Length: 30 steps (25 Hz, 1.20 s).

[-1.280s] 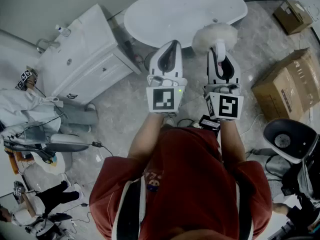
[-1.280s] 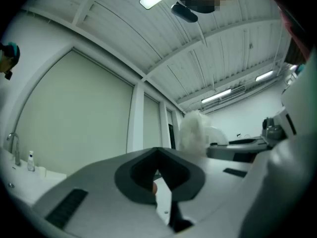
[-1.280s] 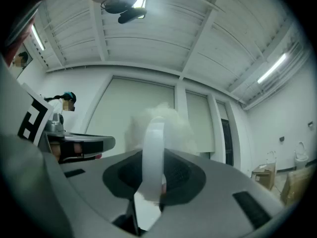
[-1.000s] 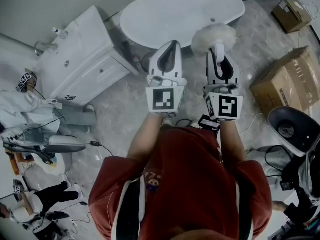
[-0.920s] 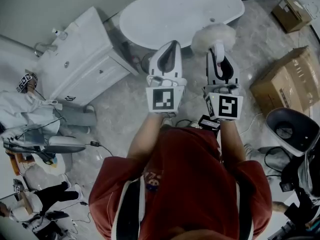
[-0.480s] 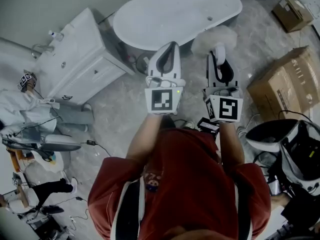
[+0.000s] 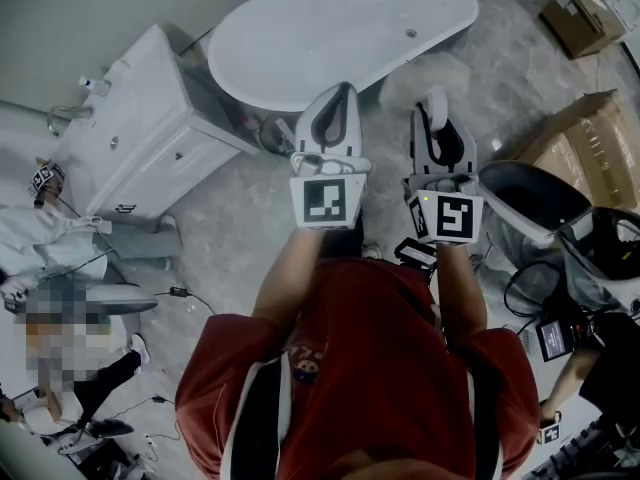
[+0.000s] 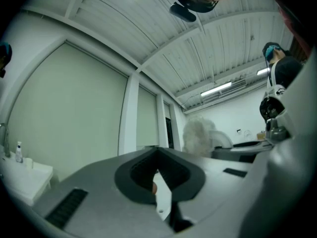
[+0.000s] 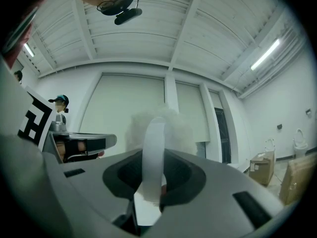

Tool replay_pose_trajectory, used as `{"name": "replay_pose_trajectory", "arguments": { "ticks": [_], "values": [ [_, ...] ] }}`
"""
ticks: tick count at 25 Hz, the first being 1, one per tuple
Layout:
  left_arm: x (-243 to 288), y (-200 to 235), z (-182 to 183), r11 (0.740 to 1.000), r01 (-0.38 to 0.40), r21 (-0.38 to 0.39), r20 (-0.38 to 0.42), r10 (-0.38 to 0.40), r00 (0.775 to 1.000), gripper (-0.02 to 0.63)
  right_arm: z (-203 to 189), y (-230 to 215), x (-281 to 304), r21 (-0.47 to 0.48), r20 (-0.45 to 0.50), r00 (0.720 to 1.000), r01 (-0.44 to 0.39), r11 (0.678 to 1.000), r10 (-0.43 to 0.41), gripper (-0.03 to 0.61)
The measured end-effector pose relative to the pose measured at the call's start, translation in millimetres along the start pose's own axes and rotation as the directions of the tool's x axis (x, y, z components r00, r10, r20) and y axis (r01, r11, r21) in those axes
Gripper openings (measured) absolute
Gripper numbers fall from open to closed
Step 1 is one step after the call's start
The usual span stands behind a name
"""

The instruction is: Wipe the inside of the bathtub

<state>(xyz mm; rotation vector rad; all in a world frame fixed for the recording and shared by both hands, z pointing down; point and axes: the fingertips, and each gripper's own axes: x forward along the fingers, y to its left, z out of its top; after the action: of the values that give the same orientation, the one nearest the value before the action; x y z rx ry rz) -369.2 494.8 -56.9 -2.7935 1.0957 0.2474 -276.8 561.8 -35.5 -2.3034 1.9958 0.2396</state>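
The white oval bathtub (image 7: 340, 23) lies ahead at the top of the head view, beyond both grippers. My right gripper (image 7: 436, 98) is shut on the white handle of a fluffy white duster (image 7: 428, 68), whose head hangs over the floor just short of the tub's rim. In the right gripper view that handle (image 9: 152, 148) rises from between the jaws of the right gripper (image 9: 154, 182), with the fluff (image 9: 178, 128) behind it. My left gripper (image 7: 341, 90) is shut and holds nothing. Its jaws meet at a point in the left gripper view (image 8: 157, 155), where the duster (image 8: 199, 135) shows beside it.
A white vanity cabinet (image 7: 130, 133) stands left of the tub. Cardboard boxes (image 7: 585, 138) sit on the marble floor at the right. Another person with a dark, white-rimmed round object (image 7: 525, 200) is close on my right. Cables run across the floor (image 7: 190, 298).
I have moved closer to the tub, which has slid left and down in view. The dark round object and the person with it came in from the right. Both grippers stay shut.
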Motion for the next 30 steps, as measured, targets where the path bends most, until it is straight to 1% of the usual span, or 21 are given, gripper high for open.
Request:
{"name": "replay_pose_trajectory", "arguments": {
  "ticks": [2,5,10,12,14,16,19,23,25,30],
  "values": [
    [20,8,-10,1.0,-0.001,-0.012,-0.006,0.001,1.0,0.015,-8,-6,21,-0.004,-0.004,1.0,-0.003,1.0,0.003,0.094],
    [57,26,-18,1.0,-0.008,-0.009,0.009,0.008,1.0,0.015,-17,-14,61,-0.005,-0.019,1.0,-0.011,1.0,0.011,0.094],
    [120,71,-28,1.0,-0.025,-0.015,0.015,0.025,1.0,0.015,-27,-19,143,-0.022,-0.04,0.998,-0.043,0.999,0.042,0.094],
    [142,89,-34,0.999,-0.032,0.001,0.005,0.032,0.999,0.015,-32,-19,174,-0.018,-0.047,0.997,-0.055,0.998,0.054,0.094],
    [161,108,-39,0.999,-0.04,0.021,0.007,0.04,0.999,0.015,-39,-19,203,-0.015,-0.048,0.997,-0.062,0.998,0.061,0.094],
    [177,126,-45,0.998,-0.054,0.012,0.018,0.054,0.998,0.015,-47,-16,228,-0.014,-0.049,0.996,-0.069,0.997,0.069,0.094],
    [199,149,-49,0.998,-0.068,0.011,0.012,0.068,0.998,0.015,-50,-13,262,-0.016,-0.059,0.995,-0.086,0.996,0.085,0.094],
    [228,167,-54,0.995,-0.1,-0.001,0.006,0.1,0.995,0.015,-55,-20,299,-0.007,-0.068,0.992,-0.109,0.994,0.109,0.094],
    [242,173,-62,0.993,-0.119,0.008,-0.001,0.119,0.993,0.015,-63,-25,316,-0.005,-0.073,0.99,-0.125,0.992,0.125,0.094],
    [289,182,-78,0.981,-0.195,0.02,-0.007,0.195,0.981,0.015,-82,-53,367,0.0,-0.072,0.98,-0.184,0.983,0.183,0.095]
  ]
}}
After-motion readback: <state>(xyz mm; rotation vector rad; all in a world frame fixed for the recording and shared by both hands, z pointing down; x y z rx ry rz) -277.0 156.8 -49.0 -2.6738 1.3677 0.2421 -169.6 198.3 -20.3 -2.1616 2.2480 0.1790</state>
